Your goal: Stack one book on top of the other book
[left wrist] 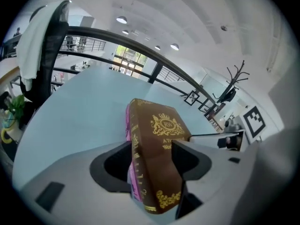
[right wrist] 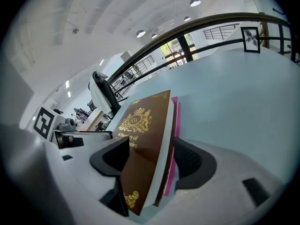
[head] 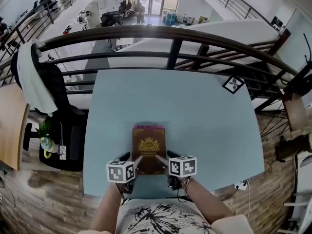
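A brown book [head: 148, 147] with a gold crest lies on top of a pink book [head: 149, 126], near the front edge of the pale blue table [head: 200, 116]. My left gripper [head: 131, 158] holds the stack's near left corner. In the left gripper view, one jaw of that gripper [left wrist: 151, 146] rests on the brown cover [left wrist: 161, 125] and the other lies against the pink book [left wrist: 127, 125]. My right gripper [head: 165, 156] is at the near right corner. Its jaws [right wrist: 152, 144] stand wide around the brown book [right wrist: 145, 125] and the pink edge [right wrist: 175, 116], not pressing on them.
A dark curved railing [head: 170, 38] runs behind the table, with a drop beyond it. A square marker card [head: 233, 84] lies at the table's far right corner. To the left are an office chair [head: 58, 106] with a white garment, a wooden desk [head: 9, 126] and a small plant [head: 45, 139].
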{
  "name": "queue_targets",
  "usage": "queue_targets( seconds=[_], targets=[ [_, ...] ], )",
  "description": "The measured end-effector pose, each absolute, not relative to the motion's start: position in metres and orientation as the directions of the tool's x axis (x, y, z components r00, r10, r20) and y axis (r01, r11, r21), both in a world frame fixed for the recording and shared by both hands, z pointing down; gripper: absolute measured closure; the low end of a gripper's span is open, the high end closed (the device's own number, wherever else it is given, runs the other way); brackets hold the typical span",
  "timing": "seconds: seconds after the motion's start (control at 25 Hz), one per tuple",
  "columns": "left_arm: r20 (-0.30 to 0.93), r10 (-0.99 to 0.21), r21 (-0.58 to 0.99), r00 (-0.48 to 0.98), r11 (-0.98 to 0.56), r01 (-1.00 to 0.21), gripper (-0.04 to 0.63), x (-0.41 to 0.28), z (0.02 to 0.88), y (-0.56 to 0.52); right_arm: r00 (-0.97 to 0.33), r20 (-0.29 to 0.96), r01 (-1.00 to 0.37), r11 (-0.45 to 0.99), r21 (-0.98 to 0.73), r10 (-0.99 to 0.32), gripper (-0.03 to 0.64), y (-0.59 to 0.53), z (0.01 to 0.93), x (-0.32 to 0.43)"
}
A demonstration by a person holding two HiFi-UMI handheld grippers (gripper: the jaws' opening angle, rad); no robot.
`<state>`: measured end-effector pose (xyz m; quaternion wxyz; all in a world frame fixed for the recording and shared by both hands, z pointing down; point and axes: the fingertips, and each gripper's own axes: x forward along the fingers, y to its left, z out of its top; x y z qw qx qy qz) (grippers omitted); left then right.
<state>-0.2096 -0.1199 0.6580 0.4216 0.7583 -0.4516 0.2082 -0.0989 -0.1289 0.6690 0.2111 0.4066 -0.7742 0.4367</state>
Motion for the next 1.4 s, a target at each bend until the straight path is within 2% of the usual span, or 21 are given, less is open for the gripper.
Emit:
queue_targets(
  seconds=[0.12, 0.2, 0.24, 0.32, 0.44, 0.72, 0.88, 1.0, 1.16, 1.4],
  targets=[
    [0.648, -0.548, 0.472, 0.529, -0.256, -0.843, 0.337, -0.209, 0.636, -0.126, -0.584, 0.665, -0.811, 0.31, -0.496, -0.465, 0.333, -0.131, 0.653, -0.095],
    [0.623, -0.573, 0.468, 0.532, -0.272, -0.841, 0.346, -0.21, 0.62, -0.129, -0.576, 0.655, -0.817, 0.326, -0.475, -0.489, 0.377, -0.132, 0.638, -0.091],
    [0.609, -0.591, 0.462, 0.529, -0.278, -0.842, 0.375, -0.212, 0.611, -0.131, -0.568, 0.645, -0.823, 0.339, -0.455, -0.512, 0.433, -0.133, 0.628, -0.089],
    [0.567, -0.634, 0.462, 0.525, -0.283, -0.841, 0.576, -0.217, 0.592, -0.135, -0.544, 0.613, -0.839, 0.379, -0.39, -0.573, 0.538, -0.138, 0.608, -0.084],
    [0.511, -0.675, 0.463, 0.532, -0.305, -0.832, 0.58, -0.221, 0.566, -0.139, -0.506, 0.563, -0.859, 0.436, -0.268, -0.653, 0.623, -0.144, 0.581, -0.079],
    [0.412, -0.758, 0.29, 0.506, -0.418, -0.861, 0.583, -0.215, 0.506, -0.137, -0.514, 0.403, -0.857, 0.475, -0.2, -0.757, 0.624, -0.146, 0.514, -0.075],
    [0.299, -0.842, 0.104, 0.45, -0.44, -0.892, 0.583, -0.219, 0.455, -0.14, -0.566, 0.23, -0.824, 0.538, -0.178, -0.791, 0.624, -0.144, 0.46, -0.08],
    [0.177, -0.879, 0.002, 0.443, -0.449, -0.893, 0.583, -0.217, 0.412, -0.14, -0.568, 0.119, -0.823, 0.563, -0.076, -0.814, 0.624, -0.143, 0.423, -0.08],
    [0.031, -0.882, -0.043, 0.47, -0.471, -0.881, 0.583, -0.215, 0.364, -0.131, -0.566, -0.013, -0.822, 0.563, 0.087, -0.824, 0.624, -0.136, 0.384, -0.084],
    [-0.046, -0.872, -0.121, 0.488, -0.48, -0.869, 0.583, -0.215, 0.342, -0.119, -0.581, -0.108, -0.81, 0.56, 0.175, -0.807, 0.626, -0.131, 0.358, -0.089]
  ],
)
